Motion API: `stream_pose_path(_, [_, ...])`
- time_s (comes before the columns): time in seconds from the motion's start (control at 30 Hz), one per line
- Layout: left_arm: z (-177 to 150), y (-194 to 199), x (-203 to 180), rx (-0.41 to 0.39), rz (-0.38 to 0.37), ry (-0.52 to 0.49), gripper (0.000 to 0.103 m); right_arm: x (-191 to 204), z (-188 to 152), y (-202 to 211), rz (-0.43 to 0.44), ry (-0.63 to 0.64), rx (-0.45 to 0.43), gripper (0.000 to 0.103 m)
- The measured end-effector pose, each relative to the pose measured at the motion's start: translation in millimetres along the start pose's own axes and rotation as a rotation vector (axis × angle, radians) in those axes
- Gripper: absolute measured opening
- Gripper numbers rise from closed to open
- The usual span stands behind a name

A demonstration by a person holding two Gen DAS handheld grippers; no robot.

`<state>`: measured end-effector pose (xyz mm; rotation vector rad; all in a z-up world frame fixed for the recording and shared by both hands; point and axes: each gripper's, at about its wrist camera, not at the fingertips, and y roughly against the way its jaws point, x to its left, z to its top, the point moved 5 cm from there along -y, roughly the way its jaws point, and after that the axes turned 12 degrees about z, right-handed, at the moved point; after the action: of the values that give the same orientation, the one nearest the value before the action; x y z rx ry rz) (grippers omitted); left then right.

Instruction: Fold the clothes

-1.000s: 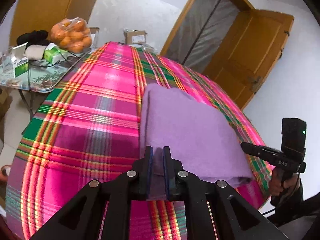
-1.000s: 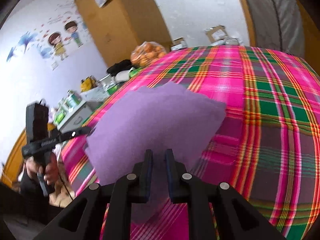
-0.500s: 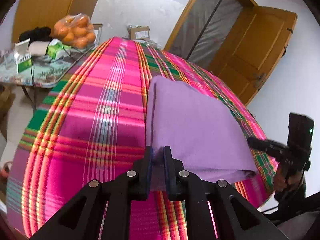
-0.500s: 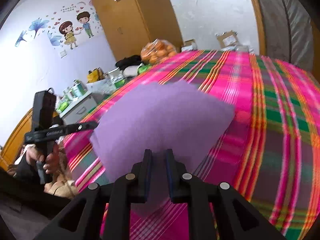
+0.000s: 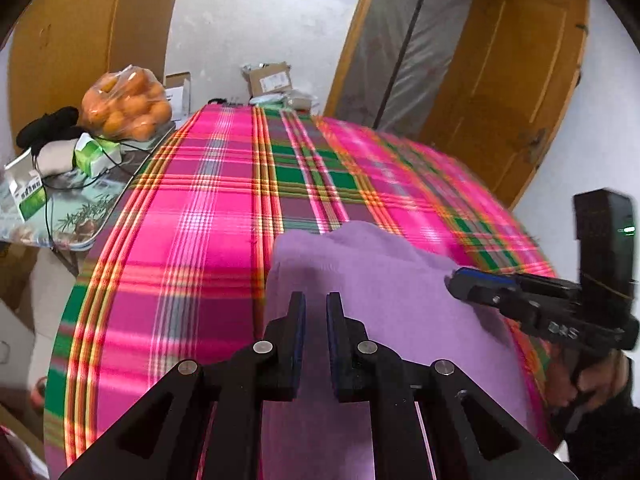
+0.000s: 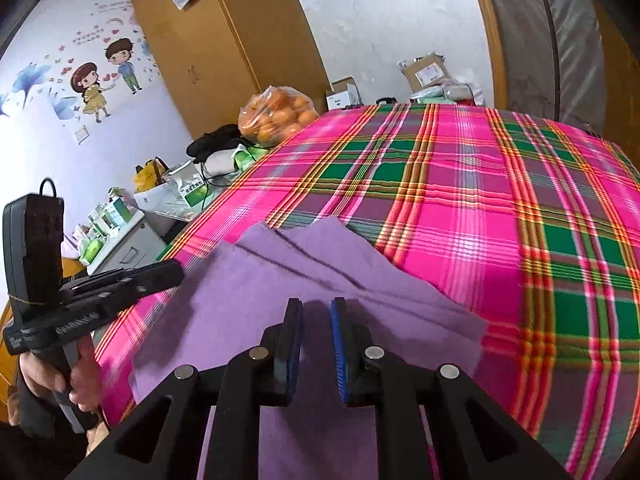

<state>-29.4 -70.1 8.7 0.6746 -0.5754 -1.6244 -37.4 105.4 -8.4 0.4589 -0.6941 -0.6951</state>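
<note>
A pink, green and orange plaid cloth [image 5: 192, 240] covers the big table and fills most of both views. On its near edge lies the purple garment [image 5: 384, 280], folded into several stacked layers whose stepped edges fan out toward the far side in the right wrist view [image 6: 320, 256].

The left gripper [image 5: 315, 308] hangs over the garment's near left part, its jaws drawn narrow with purple cloth showing in the slot between them; whether the pads actually pinch a layer cannot be told. The right gripper [image 6: 315, 312] sits over the near right part, jaws likewise narrow, cloth visible between and beneath them, the grip equally unclear.

Far left, on a side table [image 5: 80, 200], stand a bag of oranges [image 5: 126, 102] and a green-and-white carton [image 5: 96, 154].
</note>
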Motion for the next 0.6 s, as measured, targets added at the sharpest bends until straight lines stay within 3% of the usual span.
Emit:
stream_pose_path(0.17, [5.6, -23.1, -7.4, 0.043, 0.015, -0.016, 0.010, -5.9, 1.5, -18.6, -0.025, -0.011, 0.056, 0.014])
stream_pose_path(0.33, [8.6, -19.0, -1.7, 0.022, 0.000, 0.012, 0.010, -14.1, -1.4, 6.5, -0.026, -0.040, -0.020, 0.014])
stream_pose_path(0.43, [6.1, -24.3, -1.1, 0.035, -0.005, 0.023, 0.010, -31.4, -8.6, 9.2, -0.048, -0.090, -0.014, 0.013])
stream_pose_path(0.6, [4.3, -11.9, -5.7, 0.017, 0.023, 0.011, 0.010, -28.6, -9.3, 25.3, -0.002, -0.103, -0.051, 0.014])
